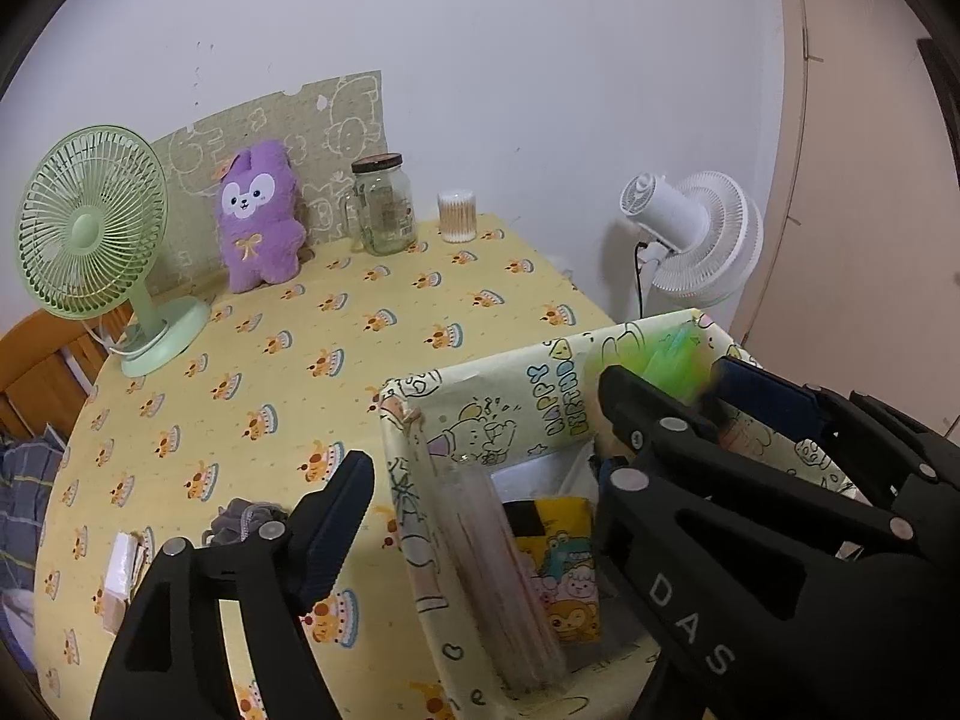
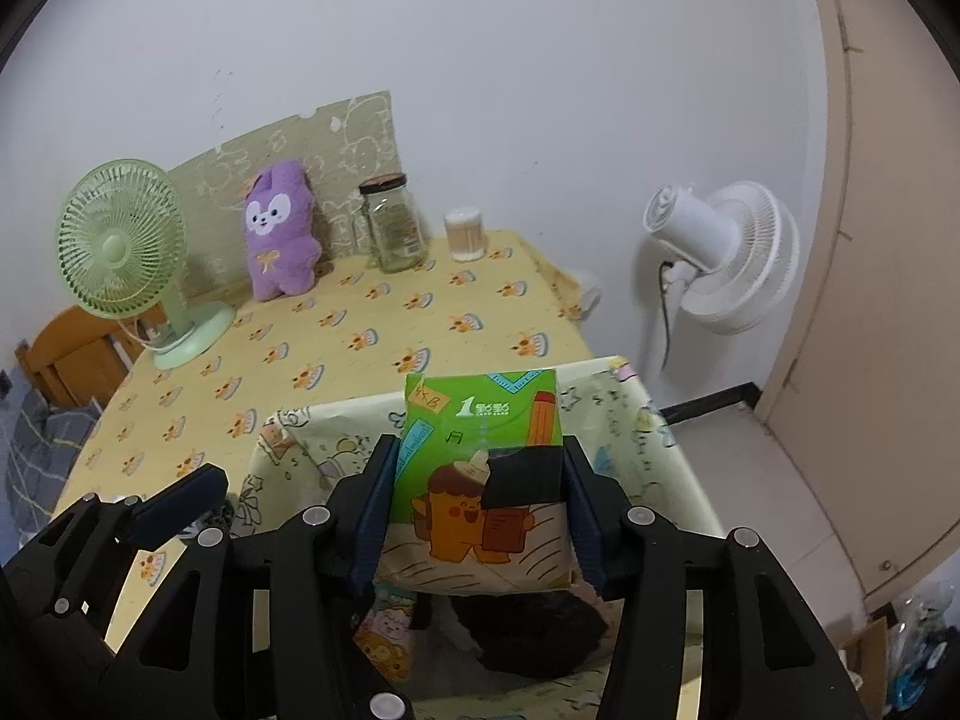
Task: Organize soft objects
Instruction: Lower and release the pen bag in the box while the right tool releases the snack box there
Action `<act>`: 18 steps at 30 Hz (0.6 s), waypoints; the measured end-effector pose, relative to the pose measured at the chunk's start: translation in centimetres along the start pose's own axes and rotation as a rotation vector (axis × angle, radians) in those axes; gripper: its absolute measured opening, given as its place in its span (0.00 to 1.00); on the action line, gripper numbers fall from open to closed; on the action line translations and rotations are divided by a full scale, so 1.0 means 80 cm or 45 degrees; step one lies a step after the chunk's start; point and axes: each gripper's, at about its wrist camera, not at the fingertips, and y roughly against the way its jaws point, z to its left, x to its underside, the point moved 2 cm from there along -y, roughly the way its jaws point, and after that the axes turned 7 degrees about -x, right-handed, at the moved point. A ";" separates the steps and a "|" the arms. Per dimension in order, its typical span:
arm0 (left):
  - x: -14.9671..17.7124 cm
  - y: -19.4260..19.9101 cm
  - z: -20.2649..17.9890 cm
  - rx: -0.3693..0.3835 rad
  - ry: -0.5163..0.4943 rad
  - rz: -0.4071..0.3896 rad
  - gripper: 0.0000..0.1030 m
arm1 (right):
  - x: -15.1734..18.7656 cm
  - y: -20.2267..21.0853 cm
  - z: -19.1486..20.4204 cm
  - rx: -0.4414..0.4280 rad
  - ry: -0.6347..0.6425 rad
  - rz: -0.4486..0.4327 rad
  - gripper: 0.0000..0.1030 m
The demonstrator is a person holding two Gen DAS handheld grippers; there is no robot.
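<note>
Overhead, right gripper (image 2: 477, 516) clamping tissue pack (image 2: 480, 480), box (image 2: 630, 420)

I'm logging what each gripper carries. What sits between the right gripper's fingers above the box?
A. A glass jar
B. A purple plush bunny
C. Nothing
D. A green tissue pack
D: in the right wrist view the right gripper has its pads pressed on both sides of the green tissue pack, above the paper-covered box.

A plush toy (image 1: 259, 217) is standing between a desk fan (image 1: 90, 222) and a glass jar (image 1: 384, 207) behind the storage box (image 1: 480, 414) on the table (image 1: 360, 324).
</note>
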 end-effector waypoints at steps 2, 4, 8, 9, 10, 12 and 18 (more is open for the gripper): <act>0.000 -0.001 0.002 -0.004 0.002 0.004 0.79 | 0.000 -0.002 0.002 -0.015 0.000 0.006 0.63; 0.000 -0.001 0.004 -0.003 0.007 0.006 0.80 | 0.001 -0.004 0.004 -0.033 -0.010 0.008 0.69; 0.000 0.002 0.008 -0.005 0.011 -0.001 0.81 | 0.001 -0.002 0.008 -0.051 -0.027 -0.005 0.80; 0.000 0.004 0.009 -0.004 0.011 -0.009 0.82 | 0.002 -0.001 0.009 -0.055 -0.030 -0.008 0.81; 0.001 0.005 0.010 -0.005 0.013 -0.016 0.84 | 0.002 0.000 0.010 -0.059 -0.032 -0.009 0.82; 0.001 0.007 0.013 -0.015 0.018 -0.022 0.85 | 0.002 0.002 0.014 -0.064 -0.029 -0.006 0.83; 0.004 0.016 0.022 -0.009 0.022 -0.040 0.87 | 0.003 0.010 0.025 -0.034 -0.007 -0.014 0.83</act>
